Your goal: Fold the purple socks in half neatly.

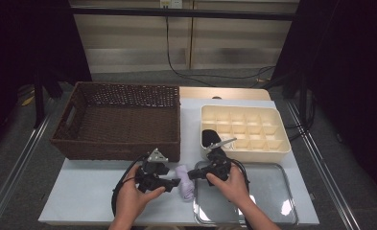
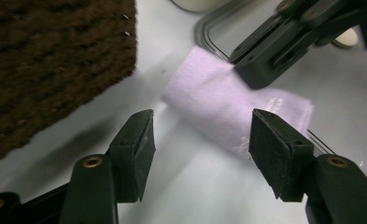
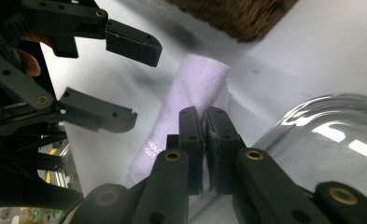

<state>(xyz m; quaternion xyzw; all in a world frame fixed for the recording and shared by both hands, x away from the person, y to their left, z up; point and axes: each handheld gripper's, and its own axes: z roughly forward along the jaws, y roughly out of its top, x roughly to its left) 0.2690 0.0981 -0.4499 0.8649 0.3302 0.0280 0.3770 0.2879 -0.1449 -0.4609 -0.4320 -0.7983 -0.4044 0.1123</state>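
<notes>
Lilac cloth (image 1: 184, 182) lies rolled on the table (image 1: 90, 191), just in front of the basket (image 1: 119, 122), one end over the rim of the metal tray (image 1: 272, 191). Left gripper (image 2: 200, 144) hovers beside it, jaws apart, nothing between the pads, cloth just beyond them. Right gripper (image 3: 204, 140) sits pinched tight on the cloth's edge, a thin fold caught between the pads. Divided cream box (image 1: 243, 132) stands behind the tray.
</notes>
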